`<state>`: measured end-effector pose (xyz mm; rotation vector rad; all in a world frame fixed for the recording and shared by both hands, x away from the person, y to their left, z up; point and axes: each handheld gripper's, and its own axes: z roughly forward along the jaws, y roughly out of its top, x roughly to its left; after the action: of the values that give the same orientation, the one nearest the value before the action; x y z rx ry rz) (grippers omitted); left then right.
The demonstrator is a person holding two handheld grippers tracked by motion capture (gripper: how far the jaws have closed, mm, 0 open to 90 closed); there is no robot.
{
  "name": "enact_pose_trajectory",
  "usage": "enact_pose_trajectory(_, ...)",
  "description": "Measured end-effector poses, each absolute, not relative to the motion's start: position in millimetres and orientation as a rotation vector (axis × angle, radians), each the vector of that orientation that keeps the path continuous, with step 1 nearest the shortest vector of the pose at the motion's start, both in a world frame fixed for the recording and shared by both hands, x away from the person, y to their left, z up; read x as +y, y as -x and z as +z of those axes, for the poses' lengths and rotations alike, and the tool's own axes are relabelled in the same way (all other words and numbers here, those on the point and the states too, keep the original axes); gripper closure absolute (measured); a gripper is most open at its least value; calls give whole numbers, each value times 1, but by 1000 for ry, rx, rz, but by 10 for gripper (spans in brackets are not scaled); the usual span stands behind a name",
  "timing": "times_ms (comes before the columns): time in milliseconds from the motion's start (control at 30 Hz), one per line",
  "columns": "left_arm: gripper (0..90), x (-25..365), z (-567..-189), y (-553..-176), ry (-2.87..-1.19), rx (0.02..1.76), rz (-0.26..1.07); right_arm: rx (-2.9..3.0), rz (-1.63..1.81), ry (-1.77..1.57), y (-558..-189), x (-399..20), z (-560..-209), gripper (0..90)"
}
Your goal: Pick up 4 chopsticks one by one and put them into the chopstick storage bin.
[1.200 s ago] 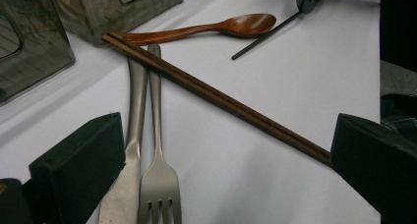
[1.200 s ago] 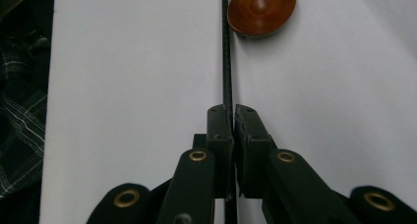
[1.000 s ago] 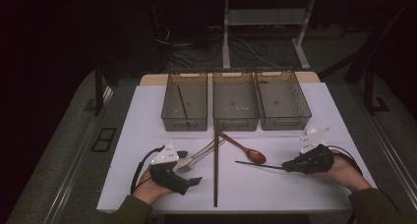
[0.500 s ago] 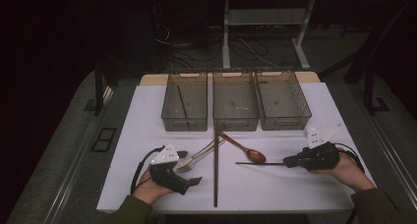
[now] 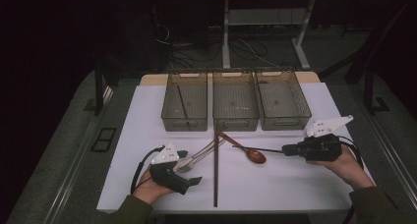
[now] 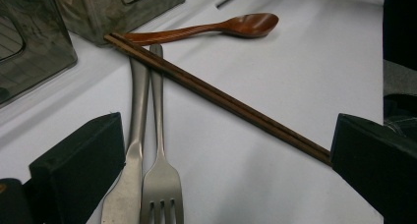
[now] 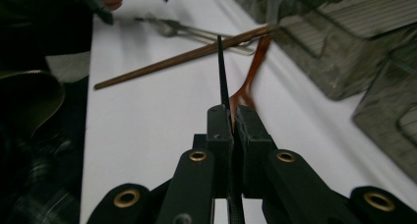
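Observation:
My right gripper (image 5: 285, 149) (image 7: 231, 111) is shut on one end of a thin black chopstick (image 5: 259, 148) (image 7: 221, 69), which sticks out level to the left just above a wooden spoon (image 5: 250, 154) (image 7: 248, 76). My left gripper (image 5: 191, 167) (image 6: 226, 130) rests on the table at the front left, jaws wide open. A steel fork (image 5: 194, 160) (image 6: 160, 180) and knife (image 6: 130, 170) lie between them, untouched. A pair of brown chopsticks (image 5: 215, 170) (image 6: 221, 98) lies across the fork and knife handles.
Three clear bins stand in a row at the back of the white mat (image 5: 295, 184): the left bin (image 5: 184, 122) holds another black chopstick (image 5: 183, 102), beside it the middle bin (image 5: 235, 122) and the right bin (image 5: 285, 122). Dark floor surrounds the table.
My right gripper has lifted the black chopstick a little off the mat. The left gripper and the cutlery have not moved.

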<state>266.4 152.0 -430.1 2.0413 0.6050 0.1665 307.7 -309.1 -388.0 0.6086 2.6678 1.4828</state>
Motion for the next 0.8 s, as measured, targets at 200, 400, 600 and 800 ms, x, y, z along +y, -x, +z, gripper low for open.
enact_pose_trajectory(200,0,153,-430,-267,-2045,603,171,2569,1508,-686,-315,-305,-378,852)
enact_pose_trajectory(400,0,152,-430,-267,-2042,609,174,2506,1516,-748,-323,-296,-369,852)
enact_pose_trajectory(600,0,153,-430,-267,-2043,605,177,2481,1512,-786,-332,-284,-363,852)
enact_pose_trajectory(800,0,153,-430,-267,-2043,607,176,2451,1508,-814,-341,-271,-357,851)
